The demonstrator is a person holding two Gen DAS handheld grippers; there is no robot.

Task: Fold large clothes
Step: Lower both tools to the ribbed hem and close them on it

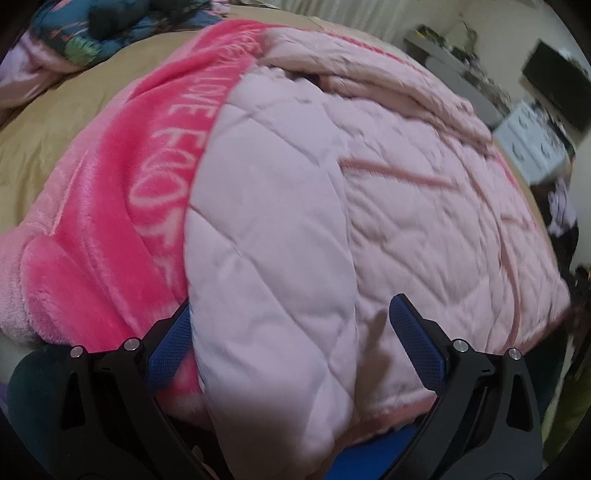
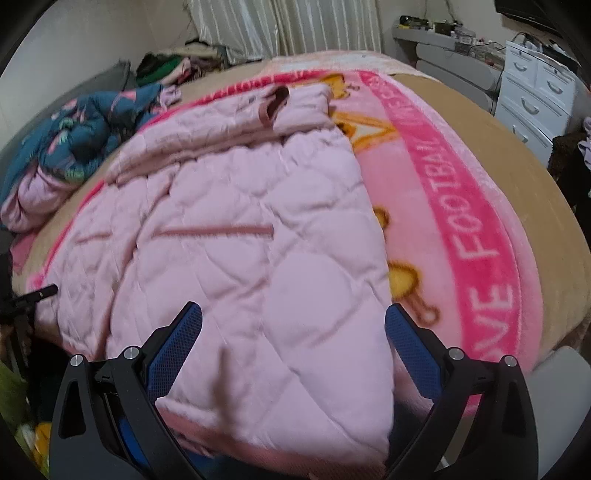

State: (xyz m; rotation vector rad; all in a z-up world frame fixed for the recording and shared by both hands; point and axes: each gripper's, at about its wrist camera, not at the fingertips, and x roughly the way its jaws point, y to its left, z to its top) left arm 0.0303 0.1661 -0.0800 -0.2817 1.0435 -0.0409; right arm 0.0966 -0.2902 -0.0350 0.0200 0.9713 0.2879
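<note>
Right view only: white drawers [image 2: 535, 99], blanket's yellow print. Both claws, left claw [image 1: 291, 350] and right claw [image 2: 293, 343], spread apart over pink quilted jacket [image 2: 236, 229] on bed [image 2: 524, 155].

Room as I see it: bed [image 2: 546, 206] with a tan cover fills most of both views. Pale pleated curtains [image 2: 280, 29] hang behind its far edge. White drawer unit [image 2: 532, 107] stands off the far right corner, a cluttered grey shelf [image 2: 443, 40] beside it along the cream wall [image 2: 74, 48]. Heaped clothes [image 2: 162, 68] lie past the far left corner. Light is dim and even.
</note>
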